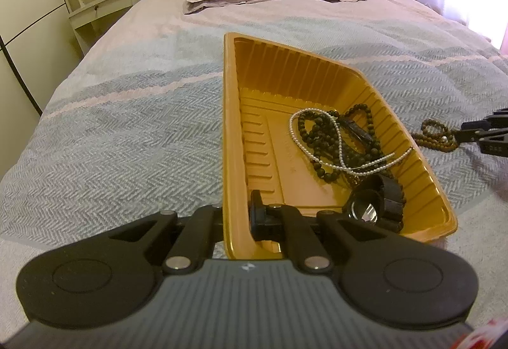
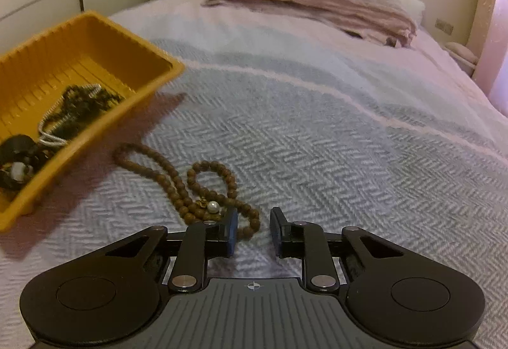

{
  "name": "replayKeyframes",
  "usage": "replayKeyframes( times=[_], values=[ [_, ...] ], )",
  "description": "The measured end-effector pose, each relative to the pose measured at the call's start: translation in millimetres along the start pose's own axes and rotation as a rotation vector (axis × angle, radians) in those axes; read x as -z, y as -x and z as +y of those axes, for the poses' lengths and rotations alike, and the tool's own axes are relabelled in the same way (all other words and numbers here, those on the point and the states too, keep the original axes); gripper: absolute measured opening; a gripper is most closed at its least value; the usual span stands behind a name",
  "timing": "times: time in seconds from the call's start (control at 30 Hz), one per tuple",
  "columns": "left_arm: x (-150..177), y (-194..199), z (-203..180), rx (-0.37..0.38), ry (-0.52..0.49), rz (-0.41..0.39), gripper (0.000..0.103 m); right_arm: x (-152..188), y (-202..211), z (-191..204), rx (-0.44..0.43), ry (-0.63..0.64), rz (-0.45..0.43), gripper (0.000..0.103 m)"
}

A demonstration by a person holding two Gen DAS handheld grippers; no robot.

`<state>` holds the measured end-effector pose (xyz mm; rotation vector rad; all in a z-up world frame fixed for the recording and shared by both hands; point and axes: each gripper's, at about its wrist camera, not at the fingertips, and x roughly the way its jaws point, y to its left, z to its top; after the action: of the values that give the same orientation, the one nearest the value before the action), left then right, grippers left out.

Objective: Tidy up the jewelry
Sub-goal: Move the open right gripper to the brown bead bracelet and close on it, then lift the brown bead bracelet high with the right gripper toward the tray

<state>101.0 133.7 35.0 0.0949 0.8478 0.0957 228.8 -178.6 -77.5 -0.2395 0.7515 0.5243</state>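
right gripper (image 2: pixel 253 230) sits low over the bedspread (image 2: pixel 333 142) with its jaws parted, nothing pinched; the near end of the brown bead necklace (image 2: pixel 203 187) lies in the gap, hard by the left-hand pad, while the other pad stands clear of it; whether that pad touches the beads cannot be told; from there the strand runs up and to the left in the right wrist view, in loose loops with a small pearl-like bead near the fingers, so its long axis points away from the gripper toward the yellow tray (image 2: pixel 165 69), ending near the tray's side but apart from it;

left gripper (image 1: pixel 236 215) is pressed together on the tray's near rim, one finger inside the wall and one outside, and the tray (image 1: pixel 228 126) looks tilted up on that side; inside it lie a dark bead strand (image 1: pixel 320 133), a white pearl strand (image 1: pixel 343 155) and a black watch (image 1: pixel 377 203), heaped toward the far side;

judging from this, the brown necklace is the last piece outside, and the right hand is plainly the nearer one; the coming move turns on closing over that near end, then carrying it leftward to the tray; a grip on so few beads may let the rest trail and catch on the rim.
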Motion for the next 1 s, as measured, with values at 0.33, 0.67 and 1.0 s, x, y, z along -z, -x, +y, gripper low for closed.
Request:
replayKeyframes(
  times=[0.33,0.67,1.0],
  values=[
    [-0.4,-0.8,0.1,0.001,0.001,0.000,0.004,-2.6,6.8,9.2,0.062,0.066,-0.003,0.006],
    [-0.9,0.1,-0.4,0.001,-0.001,-0.006,0.004,-19.4,82.5,4.2,0.219,0.157,-0.178,0.006],
    [-2.4,1.6,-2.2,0.000,-0.002,-0.007,0.004,-41.9,147.0,-0.8,0.306,0.204,-0.322,0.006]
  ],
)
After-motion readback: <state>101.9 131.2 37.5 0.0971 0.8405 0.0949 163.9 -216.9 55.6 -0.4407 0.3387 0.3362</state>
